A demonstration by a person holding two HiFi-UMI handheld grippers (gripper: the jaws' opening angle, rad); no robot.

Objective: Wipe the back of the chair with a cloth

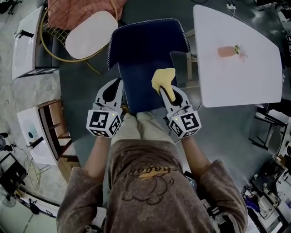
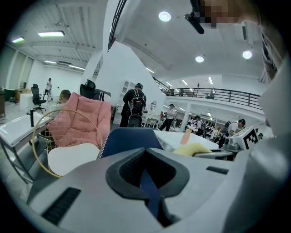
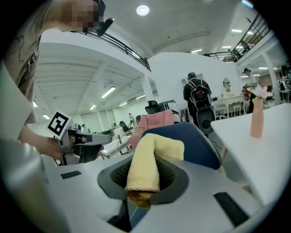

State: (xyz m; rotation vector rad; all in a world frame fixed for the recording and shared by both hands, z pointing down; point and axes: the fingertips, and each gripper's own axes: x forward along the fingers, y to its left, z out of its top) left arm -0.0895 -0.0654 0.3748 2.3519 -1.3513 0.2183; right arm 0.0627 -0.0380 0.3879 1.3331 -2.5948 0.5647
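Yellow cloth (image 1: 163, 78) shows in the head view, bunched at the tip of the right gripper (image 1: 170, 93). It lies over the blue chair (image 1: 145, 50), on the side of the chair's back that faces the person and near its right edge. The left gripper (image 1: 111, 93) is level with the right one, its tip just beside the left edge of that back. To the right of the chair is a white desk (image 1: 254, 77), with a pink vase (image 1: 226, 51) about midway across its top. Beyond the chair's left corner stands a wire-framed chair with a pink cushion (image 1: 82, 13) and a white seat pad (image 1: 91, 28).

In the left gripper view, the jaws are drawn together and hold nothing. Only a thin slit is left between them, and a strip of blue shows through it. I cannot tell whether they touch the chair. The chair's back rises just ahead, the pink cushion is off to the left, and the cloth and the other gripper are at the right.

In the right gripper view, the jaws are closed on the folded cloth. It stands up out of them and curls over at the top in front of the chair's back. The desk with the vase lies to the right, and the left gripper is off at the left.
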